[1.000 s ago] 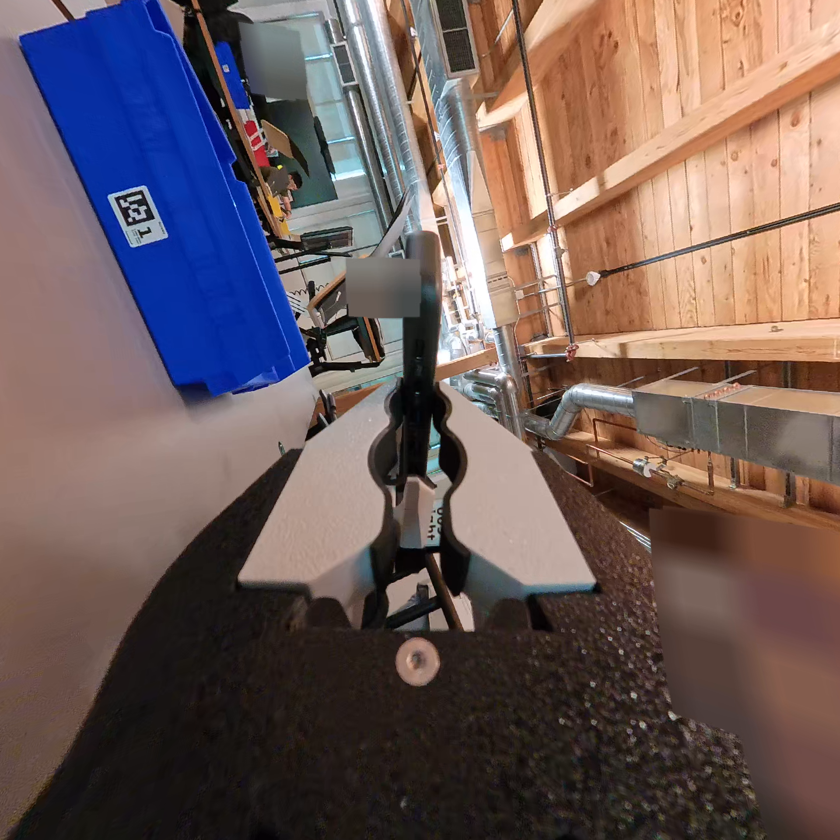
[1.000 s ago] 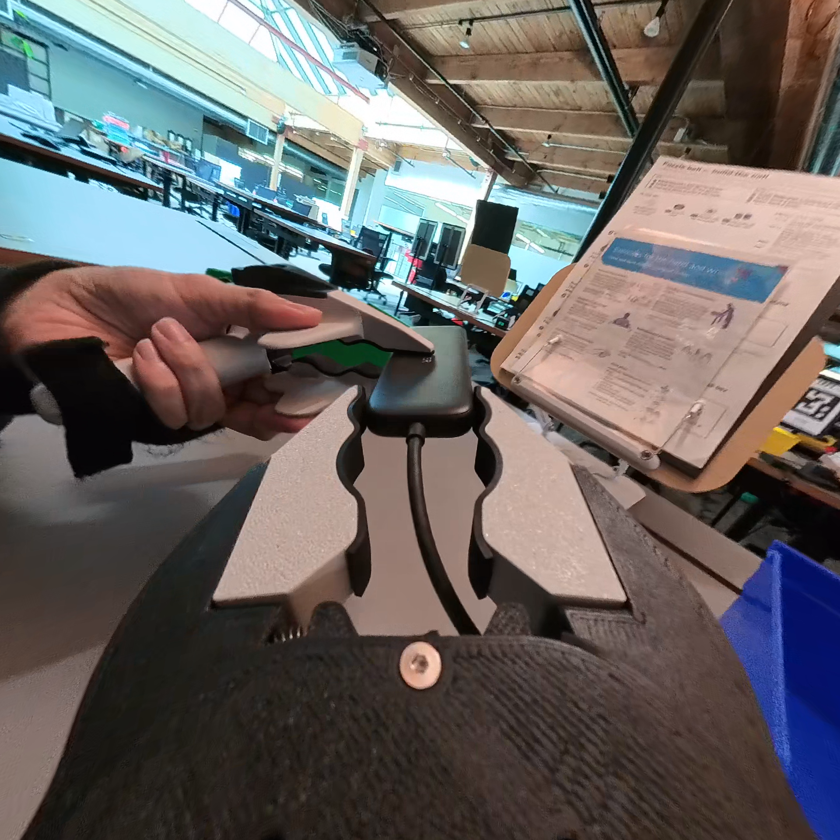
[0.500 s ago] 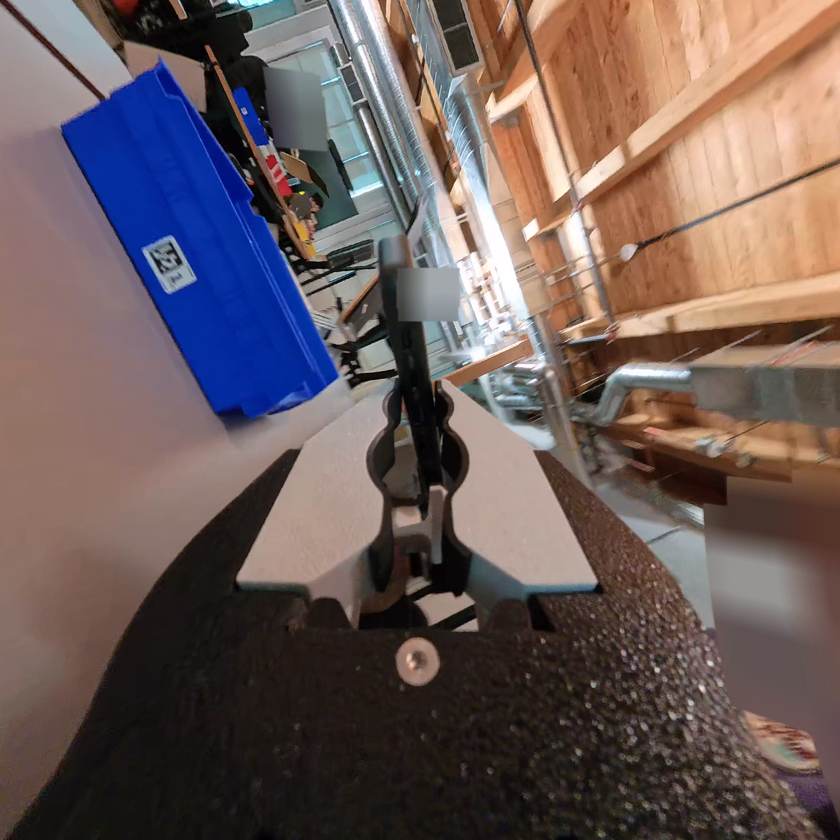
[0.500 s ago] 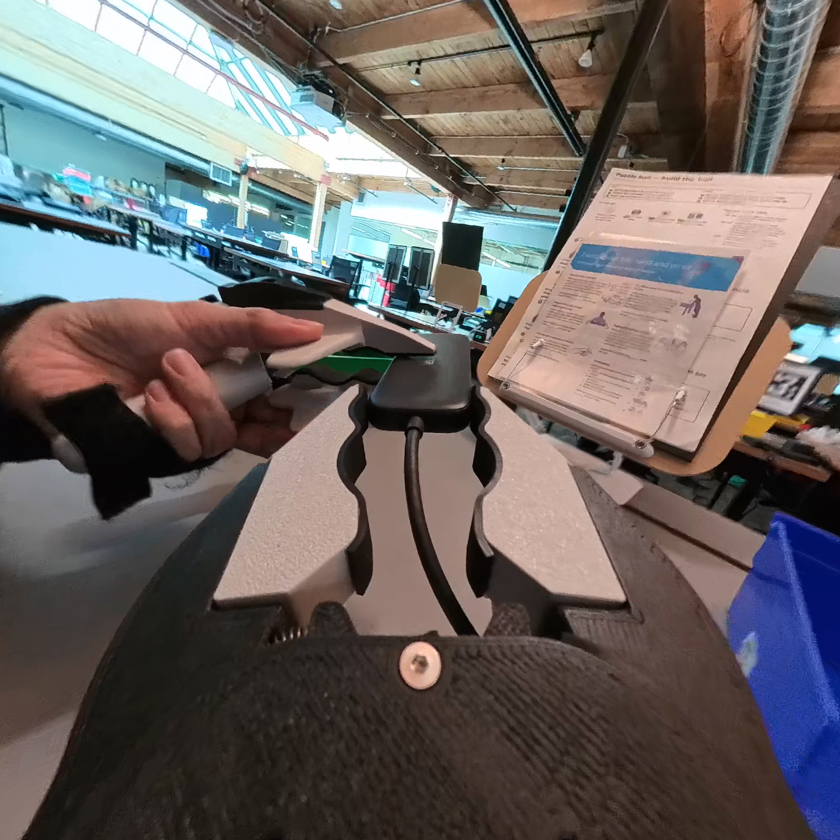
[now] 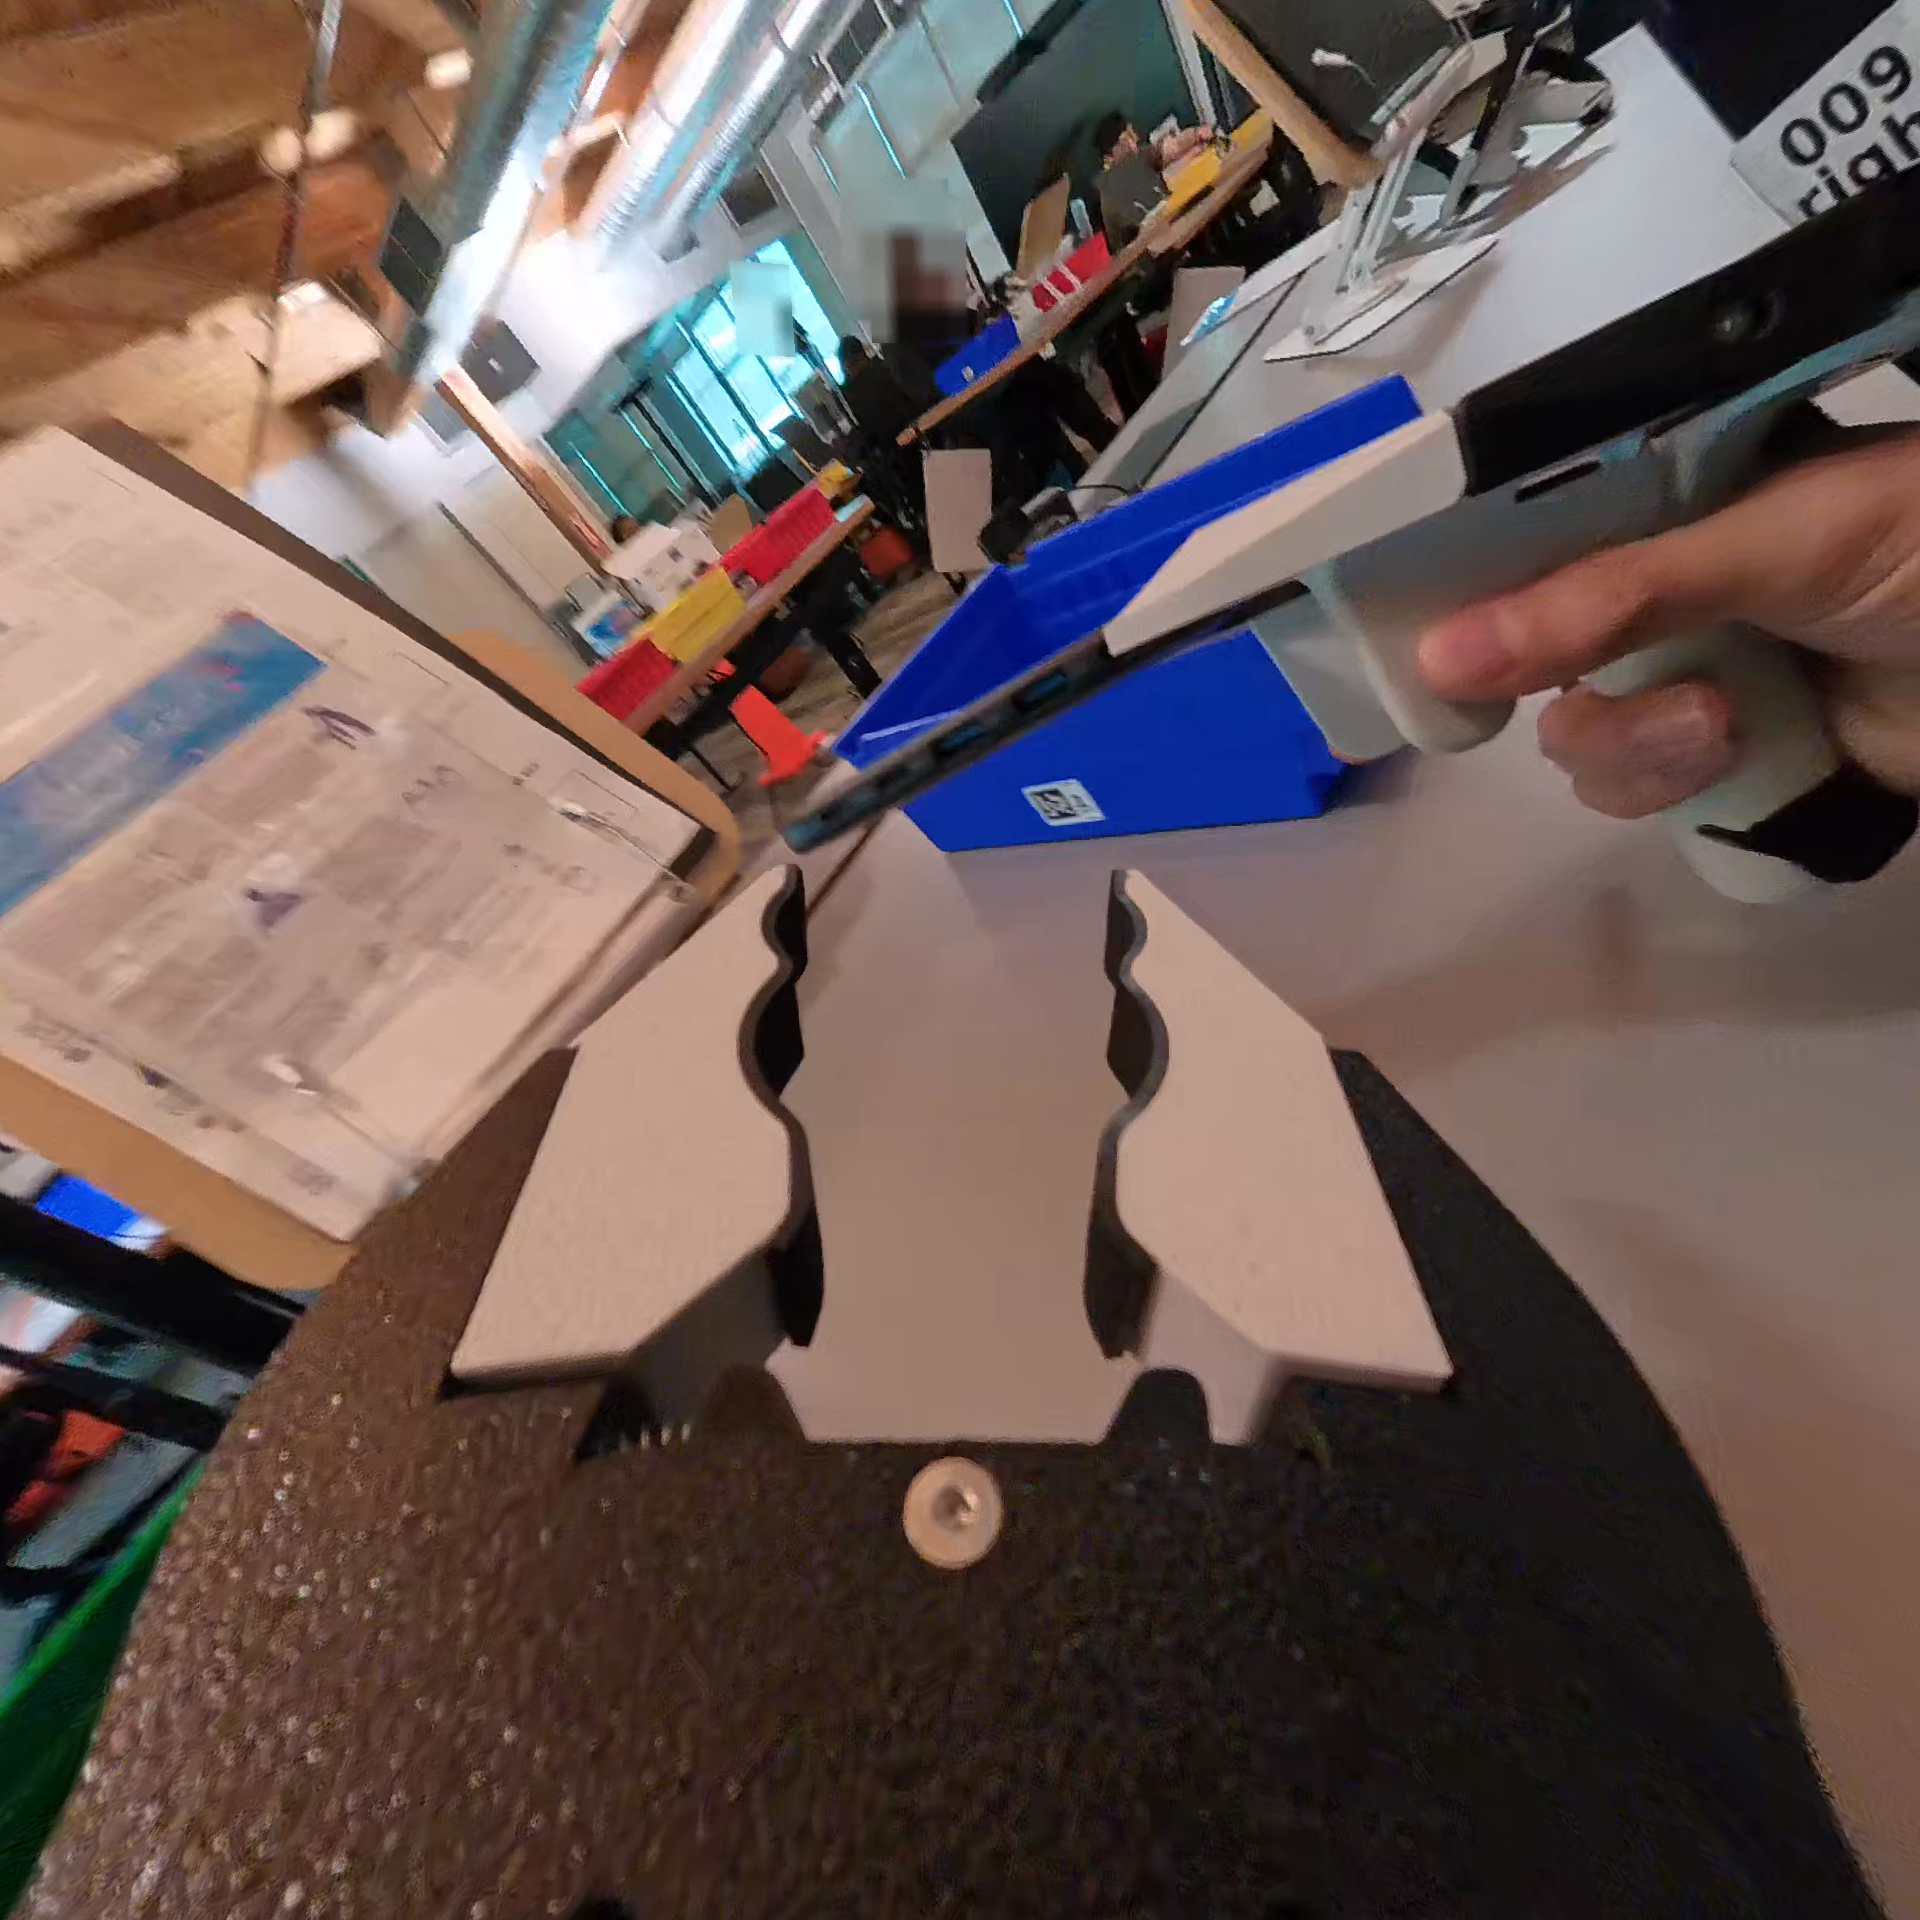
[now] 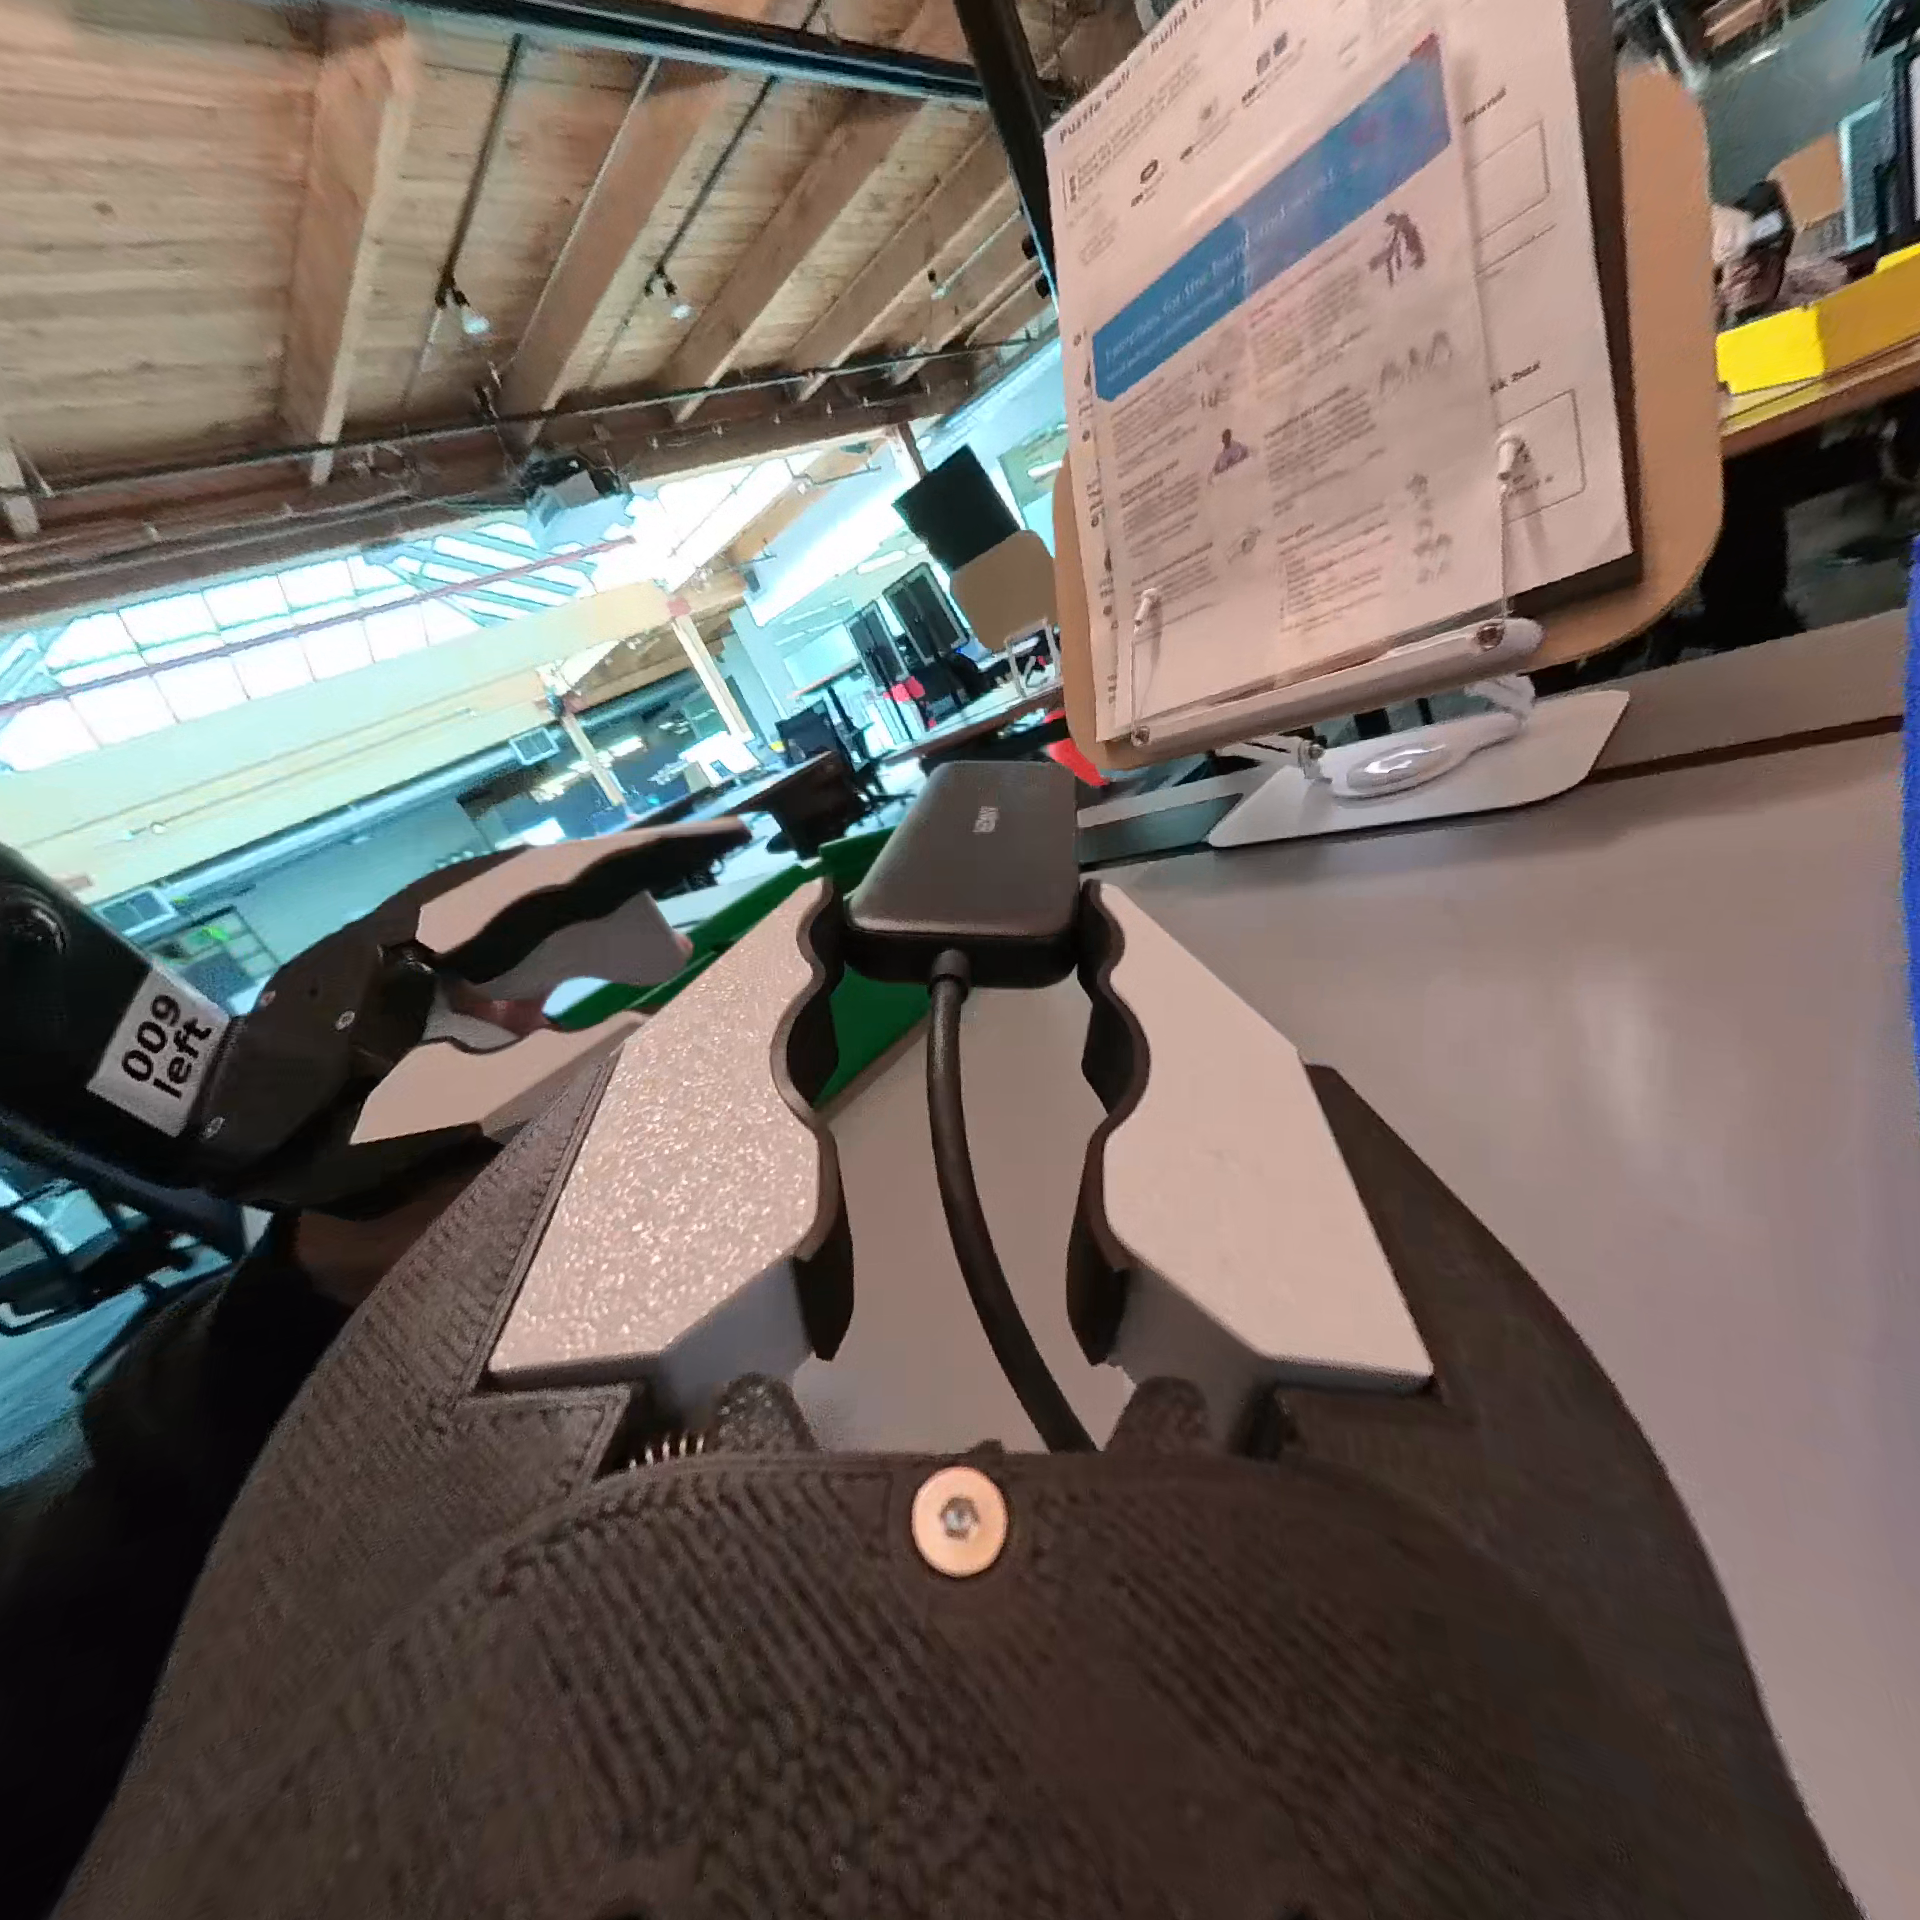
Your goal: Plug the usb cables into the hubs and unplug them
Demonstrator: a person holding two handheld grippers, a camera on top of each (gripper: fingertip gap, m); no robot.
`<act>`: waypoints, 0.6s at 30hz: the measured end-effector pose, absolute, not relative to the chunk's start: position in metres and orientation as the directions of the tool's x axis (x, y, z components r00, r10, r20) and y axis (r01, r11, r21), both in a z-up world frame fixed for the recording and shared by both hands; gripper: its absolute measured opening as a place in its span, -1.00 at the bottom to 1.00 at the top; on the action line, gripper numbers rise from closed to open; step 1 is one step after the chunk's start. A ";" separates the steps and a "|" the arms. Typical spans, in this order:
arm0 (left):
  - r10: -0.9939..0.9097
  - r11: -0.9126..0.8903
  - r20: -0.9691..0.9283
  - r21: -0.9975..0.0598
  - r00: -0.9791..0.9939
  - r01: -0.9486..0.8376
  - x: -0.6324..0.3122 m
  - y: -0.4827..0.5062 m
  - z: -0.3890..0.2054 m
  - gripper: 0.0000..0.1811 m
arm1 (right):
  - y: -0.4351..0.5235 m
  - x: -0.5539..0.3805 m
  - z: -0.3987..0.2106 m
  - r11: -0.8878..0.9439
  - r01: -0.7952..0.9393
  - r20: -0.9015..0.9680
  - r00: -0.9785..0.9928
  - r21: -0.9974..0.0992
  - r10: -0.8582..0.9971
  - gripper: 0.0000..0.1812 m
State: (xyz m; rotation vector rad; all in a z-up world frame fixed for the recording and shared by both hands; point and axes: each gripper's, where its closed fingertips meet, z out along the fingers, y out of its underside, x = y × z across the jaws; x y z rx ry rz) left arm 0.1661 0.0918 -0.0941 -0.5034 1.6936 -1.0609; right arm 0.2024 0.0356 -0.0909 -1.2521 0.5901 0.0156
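My right gripper (image 6: 961,914) is shut on one end of a slim black USB hub (image 6: 977,862) and holds it above the grey table (image 6: 1507,1039). The hub's own black cable (image 6: 966,1143) runs back between the fingers. In the left wrist view the hub (image 5: 935,740) shows edge-on with blue ports, held by the right gripper (image 5: 1143,634) in a person's hand (image 5: 1714,623). My left gripper (image 5: 951,914) is open and empty, below and short of the hub. It also shows open in the right wrist view (image 6: 644,956), left of the hub. No loose USB plug shows.
A blue bin (image 5: 1143,727) stands on the table behind the hub. A document stand with printed sheets (image 6: 1299,364) rises at the back on a white base (image 6: 1455,769); it also shows in the left wrist view (image 5: 312,831). A green bin (image 6: 873,997) sits beyond the table edge.
My left gripper was shut on a thin black part by the hub; it has let go, opened and swung away from the hub. The right gripper has tilted, still holding the hub.
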 end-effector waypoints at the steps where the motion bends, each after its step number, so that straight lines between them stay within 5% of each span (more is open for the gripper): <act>1: -0.757 0.499 -0.503 -0.857 -0.417 0.128 0.168 0.087 -0.101 -0.38 | 0.031 0.206 -0.091 0.340 -0.322 -0.433 0.839 -0.883 -0.330 -0.52; 13: -0.733 -0.004 0.173 -0.968 -0.658 -0.249 0.165 0.059 -0.121 -0.24 | -0.001 0.228 -0.083 0.449 -0.459 -0.614 0.729 -0.767 -0.303 -0.51; 18: -0.688 -0.061 0.222 -0.966 -0.691 -0.250 0.157 0.057 -0.109 -0.23 | -0.018 0.235 -0.072 0.478 -0.416 -0.595 0.736 -0.774 -0.323 -0.51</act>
